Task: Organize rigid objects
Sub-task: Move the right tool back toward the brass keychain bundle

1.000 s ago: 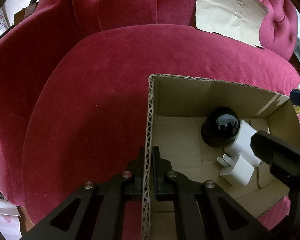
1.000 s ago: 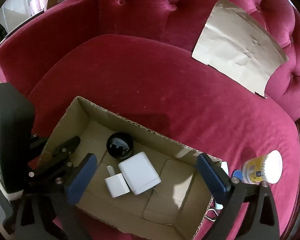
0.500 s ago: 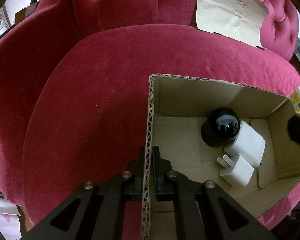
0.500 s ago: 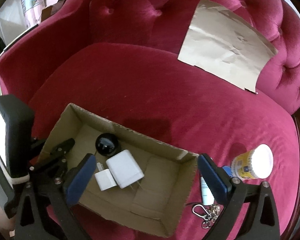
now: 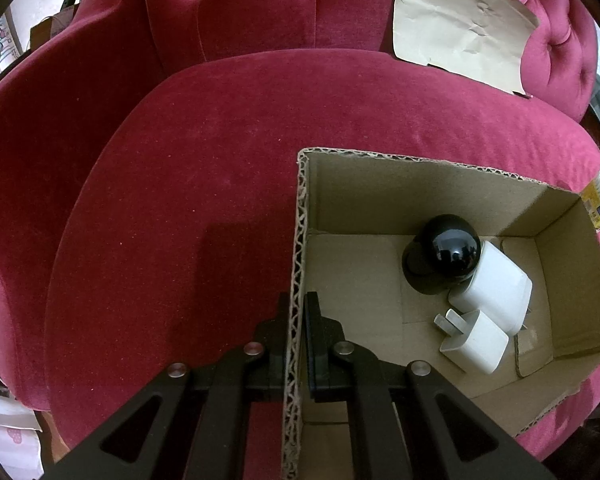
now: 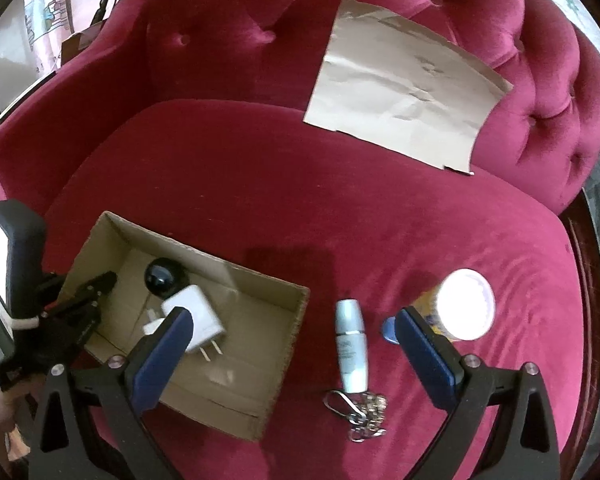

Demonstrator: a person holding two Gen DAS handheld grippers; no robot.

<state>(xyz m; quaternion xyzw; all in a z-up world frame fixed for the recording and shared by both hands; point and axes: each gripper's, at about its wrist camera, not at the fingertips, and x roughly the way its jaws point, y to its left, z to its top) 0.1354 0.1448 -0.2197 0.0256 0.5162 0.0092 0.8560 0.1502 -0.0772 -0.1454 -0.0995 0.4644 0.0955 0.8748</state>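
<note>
1. The left hand-held gripper [image 5: 299,320] is clamped tight on the near left wall of the cardboard box [image 5: 432,196], one finger inside and one outside, holding the box steady on the red velvet armchair seat [image 5: 204,168].
2. The right hand-held gripper [image 6: 292,344] has its blue-padded jaws spread wide and holds nothing; it hangs over the seat just right of the box.
3. Inside the box lie a glossy black ball-shaped device [image 5: 444,258], a large white charger [image 5: 496,290] touching it, and a small white plug adapter [image 5: 474,340] just near of that.
4. Outside the box, on the seat to its right, lie a pale blue tube [image 6: 351,346] between the open jaws, a bunch of metal key rings [image 6: 358,414] touching its near end, and a white-lidded tub with a yellow label [image 6: 462,306] further right, with a small blue object [image 6: 389,330] beside it.
5. Step in hand, as I judge it: three items are packed, and the right gripper is lining up on the loose ones.
6. The next move likely calls for lowering the open jaws around the tube, closing across its narrow width, then carrying it left into the box's free right half.
7. A sheet of brown paper [image 6: 404,92] leans on the far backrest.
8. Writing on the tube and the tub label is too small to read.
</note>
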